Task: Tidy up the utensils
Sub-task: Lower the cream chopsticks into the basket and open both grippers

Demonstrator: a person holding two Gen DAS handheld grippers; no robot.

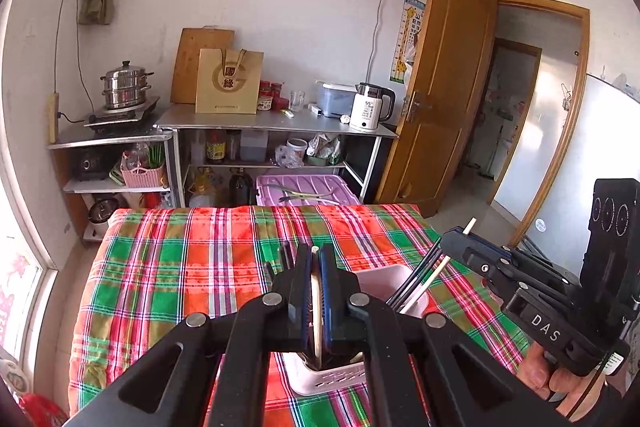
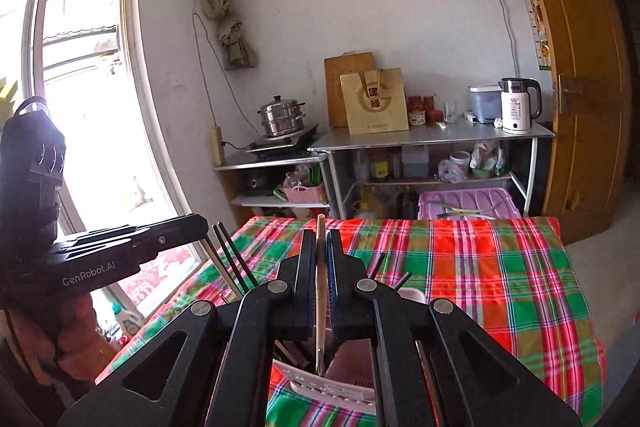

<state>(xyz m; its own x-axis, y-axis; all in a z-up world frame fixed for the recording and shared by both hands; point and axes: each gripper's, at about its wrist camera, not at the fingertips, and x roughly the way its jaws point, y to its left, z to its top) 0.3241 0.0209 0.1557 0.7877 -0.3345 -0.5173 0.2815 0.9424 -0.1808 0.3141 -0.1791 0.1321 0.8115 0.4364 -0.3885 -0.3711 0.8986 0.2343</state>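
A white perforated utensil holder [image 1: 332, 377] stands on the plaid cloth [image 1: 200, 267], with several black chopsticks [image 1: 416, 277] leaning in it. My left gripper [image 1: 316, 255] is shut on a pale wooden chopstick [image 1: 316, 307], whose lower end reaches down into the holder. My right gripper [image 2: 321, 239] is shut on another pale wooden chopstick [image 2: 320, 291] above the holder [image 2: 332, 387]. In the left wrist view the right gripper [image 1: 460, 233] shows at the right, gripping its chopstick [image 1: 434, 273]. In the right wrist view the left gripper [image 2: 200, 223] shows at the left.
Behind the table stand metal shelves [image 1: 276, 125] with a kettle [image 1: 370, 107], a paper bag [image 1: 228, 83] and a steamer pot [image 1: 124, 87]. A purple bin [image 1: 306, 191] sits at the table's far edge. An open wooden door [image 1: 444, 79] is at the right, a window [image 2: 80, 87] at the left.
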